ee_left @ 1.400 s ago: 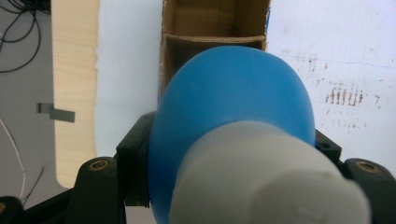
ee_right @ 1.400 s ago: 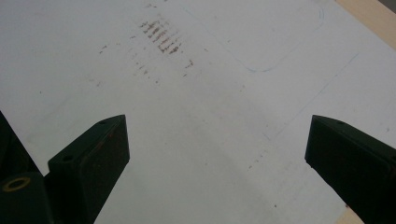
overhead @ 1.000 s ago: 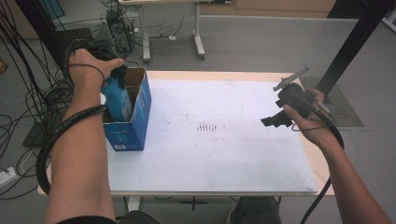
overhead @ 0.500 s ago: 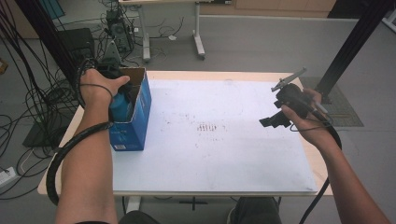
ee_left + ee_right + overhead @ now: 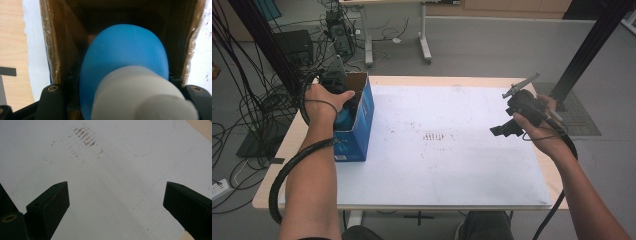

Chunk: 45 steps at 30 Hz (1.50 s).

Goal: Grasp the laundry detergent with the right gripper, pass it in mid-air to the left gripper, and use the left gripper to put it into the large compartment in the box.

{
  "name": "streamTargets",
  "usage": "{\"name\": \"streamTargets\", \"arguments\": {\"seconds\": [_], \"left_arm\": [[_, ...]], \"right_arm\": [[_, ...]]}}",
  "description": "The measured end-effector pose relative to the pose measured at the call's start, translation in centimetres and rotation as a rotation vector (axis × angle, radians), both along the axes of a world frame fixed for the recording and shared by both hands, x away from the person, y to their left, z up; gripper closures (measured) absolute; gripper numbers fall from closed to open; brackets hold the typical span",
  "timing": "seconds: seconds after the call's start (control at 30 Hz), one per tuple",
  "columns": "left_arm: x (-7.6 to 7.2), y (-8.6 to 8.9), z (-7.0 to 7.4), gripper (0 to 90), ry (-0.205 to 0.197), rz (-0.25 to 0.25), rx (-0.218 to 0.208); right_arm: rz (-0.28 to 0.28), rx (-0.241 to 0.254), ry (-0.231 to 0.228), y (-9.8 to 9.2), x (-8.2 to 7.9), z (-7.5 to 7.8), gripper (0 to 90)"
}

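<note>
High view: left gripper (image 5: 343, 102) is lowered into the open blue box (image 5: 362, 125) at the bench's (image 5: 452, 82) left edge, clenched on a blue bottle (image 5: 343, 119). Right gripper (image 5: 504, 131) hangs above the white sheet (image 5: 437, 170), well apart from the box.

Left gripper view: blue bottle (image 5: 125, 60) with white cap (image 5: 140, 95) is grasped between the fingers, inside the brown cardboard walls (image 5: 55, 45).

Right gripper view: fingers (image 5: 50, 202) spread wide, released, nothing between them; stained white sheet (image 5: 105, 170) below.

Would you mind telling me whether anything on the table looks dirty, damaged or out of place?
Only the white sheet is marked: a patch of brownish smudges sits near its middle, with fainter specks around. The blue box stands upright at the left edge.
</note>
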<state>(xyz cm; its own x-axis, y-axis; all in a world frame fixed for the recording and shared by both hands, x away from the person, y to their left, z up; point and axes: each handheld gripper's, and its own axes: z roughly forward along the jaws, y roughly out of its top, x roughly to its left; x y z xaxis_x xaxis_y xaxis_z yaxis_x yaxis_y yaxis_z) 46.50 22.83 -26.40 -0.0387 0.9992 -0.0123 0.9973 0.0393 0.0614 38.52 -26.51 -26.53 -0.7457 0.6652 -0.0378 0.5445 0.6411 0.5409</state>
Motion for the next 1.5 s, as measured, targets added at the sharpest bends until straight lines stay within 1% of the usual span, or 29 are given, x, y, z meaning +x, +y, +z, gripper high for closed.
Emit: {"name": "streamTargets", "arguments": {"seconds": [0.23, 0.37, 0.4, 0.47, 0.6, 0.73, 0.97, 1.07, 1.13, 1.17, 1.5], "left_arm": [[0.0, 0.3, -0.4, 36.3, -0.003, -0.002, -0.009], [-0.1, 0.4, -0.8, 36.3, 0.001, -0.004, -0.003], [-0.1, 0.5, -1.0, 36.3, -0.003, -0.006, -0.002], [-0.1, 0.5, -1.0, 36.2, -0.008, -0.008, -0.002], [-0.1, 0.3, -1.0, 36.1, -0.004, -0.007, 0.003], [-0.1, 0.2, -1.1, 36.1, -0.008, -0.014, 0.011], [-0.1, 0.4, -1.1, 36.0, -0.011, -0.005, 0.0], [-0.1, 0.4, -1.1, 35.9, -0.015, -0.005, 0.002], [0.0, 0.4, -1.1, 35.9, -0.015, -0.007, 0.007], [0.0, 0.3, -1.1, 35.9, -0.014, -0.007, 0.007], [-0.1, 0.4, -1.1, 35.8, -0.018, -0.004, 0.004]], "right_arm": [[0.006, -0.012, -0.002, 0.3, 0.2, 0.1, 6.6], [0.004, -0.014, -0.002, 0.5, 0.2, 0.1, 6.6], [0.004, -0.014, -0.003, 0.5, 0.2, 0.1, 6.6], [0.002, -0.016, -0.005, 0.5, 0.2, 0.1, 6.7], [0.003, -0.023, -0.006, 0.6, 0.3, 0.1, 6.6], [0.006, -0.032, -0.02, 0.9, 0.2, 0.2, 6.7], [0.003, -0.043, -0.011, 0.8, 0.4, 0.2, 6.7], [0.003, -0.051, -0.012, 0.8, 0.6, 0.2, 6.7], [0.001, -0.062, -0.028, 0.8, 0.6, 0.3, 6.8], [-0.001, -0.059, -0.03, 0.8, 0.6, 0.3, 6.8], [0.003, -0.069, -0.024, 0.7, 0.6, 0.4, 6.8]]}}
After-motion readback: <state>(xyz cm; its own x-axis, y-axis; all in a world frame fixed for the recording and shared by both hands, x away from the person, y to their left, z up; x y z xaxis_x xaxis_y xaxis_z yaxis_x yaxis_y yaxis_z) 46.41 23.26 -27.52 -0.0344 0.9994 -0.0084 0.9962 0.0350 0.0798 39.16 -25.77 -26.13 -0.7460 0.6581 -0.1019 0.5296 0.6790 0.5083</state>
